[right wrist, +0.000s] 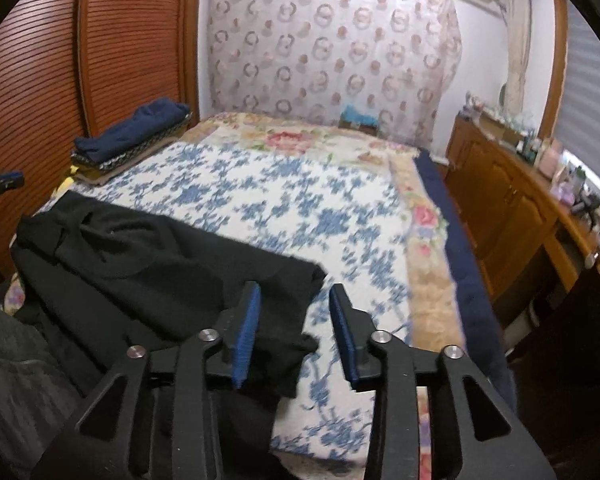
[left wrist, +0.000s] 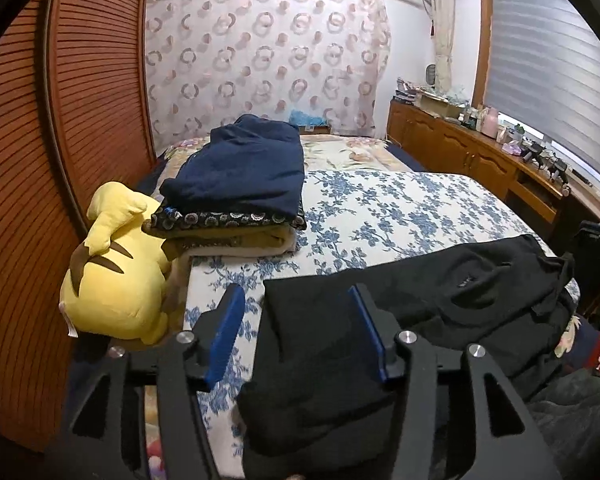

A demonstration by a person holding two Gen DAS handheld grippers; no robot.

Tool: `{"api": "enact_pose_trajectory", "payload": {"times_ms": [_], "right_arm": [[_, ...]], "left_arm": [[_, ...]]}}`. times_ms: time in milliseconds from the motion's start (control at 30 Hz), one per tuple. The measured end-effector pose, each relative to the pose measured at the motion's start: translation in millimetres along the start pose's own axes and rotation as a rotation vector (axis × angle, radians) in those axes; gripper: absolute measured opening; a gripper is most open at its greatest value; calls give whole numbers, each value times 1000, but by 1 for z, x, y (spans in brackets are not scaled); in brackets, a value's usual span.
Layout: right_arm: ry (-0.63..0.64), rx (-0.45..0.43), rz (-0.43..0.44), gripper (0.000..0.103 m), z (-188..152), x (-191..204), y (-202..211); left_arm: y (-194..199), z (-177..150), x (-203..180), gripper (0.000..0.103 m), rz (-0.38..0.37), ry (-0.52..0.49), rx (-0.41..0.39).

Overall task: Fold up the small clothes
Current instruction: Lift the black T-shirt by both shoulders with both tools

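A black garment lies spread across the near edge of the bed, on the blue-flowered sheet. My left gripper is open, its blue-padded fingers apart over the garment's left end. In the right wrist view the garment lies at the left. My right gripper is open over the garment's right corner, with a fold of black cloth between and below the fingers. The left gripper's tip shows at the far left edge.
A stack of folded clothes with a navy piece on top sits at the bed's left. A yellow plush toy lies beside it. A slatted wooden wardrobe stands left; a cluttered wooden cabinet stands right.
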State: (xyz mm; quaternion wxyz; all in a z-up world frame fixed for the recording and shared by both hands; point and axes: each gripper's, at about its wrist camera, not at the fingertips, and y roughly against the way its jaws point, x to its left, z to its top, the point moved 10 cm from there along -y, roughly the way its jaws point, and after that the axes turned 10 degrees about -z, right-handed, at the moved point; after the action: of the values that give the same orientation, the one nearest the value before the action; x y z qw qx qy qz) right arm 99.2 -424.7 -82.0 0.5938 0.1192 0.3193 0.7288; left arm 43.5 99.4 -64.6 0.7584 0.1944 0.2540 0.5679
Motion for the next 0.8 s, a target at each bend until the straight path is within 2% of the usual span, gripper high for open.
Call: {"api": "enact_pose_trajectory", "payload": {"times_ms": [167,333,533,667,800], "right_arm": [[18,-41,-8,51,18,-4,-3],[3,-47,36,51,29,4,-26],[16,-2,75,51,32,20,-71],[7,68,87,51,21,24,-100],[0,107,86,51,8,23,-117]], "left_arm": [[-26,5,10,53,32,-22,42],[-57,5,17,53,21,-19,82],[-90,-6,27,53,24,-18,159],[-109,-22,35,53,15,11,218],[-112,-28,36,53,-5,32,222]]}}
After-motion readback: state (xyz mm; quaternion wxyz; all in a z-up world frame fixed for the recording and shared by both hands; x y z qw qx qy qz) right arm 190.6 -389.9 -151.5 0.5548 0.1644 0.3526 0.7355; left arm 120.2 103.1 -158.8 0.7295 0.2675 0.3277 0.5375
